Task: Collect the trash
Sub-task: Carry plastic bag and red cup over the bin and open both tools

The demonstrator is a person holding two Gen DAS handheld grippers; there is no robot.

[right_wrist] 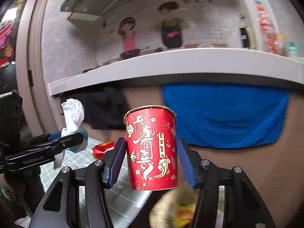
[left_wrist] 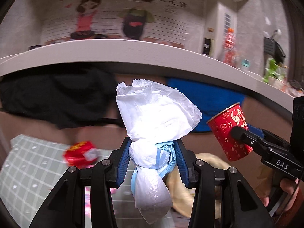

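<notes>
My left gripper point(left_wrist: 153, 152) is shut on a crumpled white wad of paper and plastic with a pale blue strip point(left_wrist: 152, 133), held in the air; the wad bulges above and below the blue pads. From the right wrist view the same wad point(right_wrist: 73, 114) and left gripper point(right_wrist: 76, 134) show at the left. My right gripper point(right_wrist: 151, 152) is shut on an upright red paper cup with gold lettering point(right_wrist: 152, 148), its blue pads pressing both sides. The cup point(left_wrist: 228, 131) also appears at the right of the left wrist view, tilted, with a hand below it.
A pale counter edge point(left_wrist: 133, 51) runs across ahead, with a blue cloth point(right_wrist: 224, 114) and a dark cloth point(left_wrist: 57, 98) hanging beneath it. Below lie a green checked cloth point(left_wrist: 28, 167), a red packet point(left_wrist: 80, 153) and yellowish wrappers point(right_wrist: 176, 207).
</notes>
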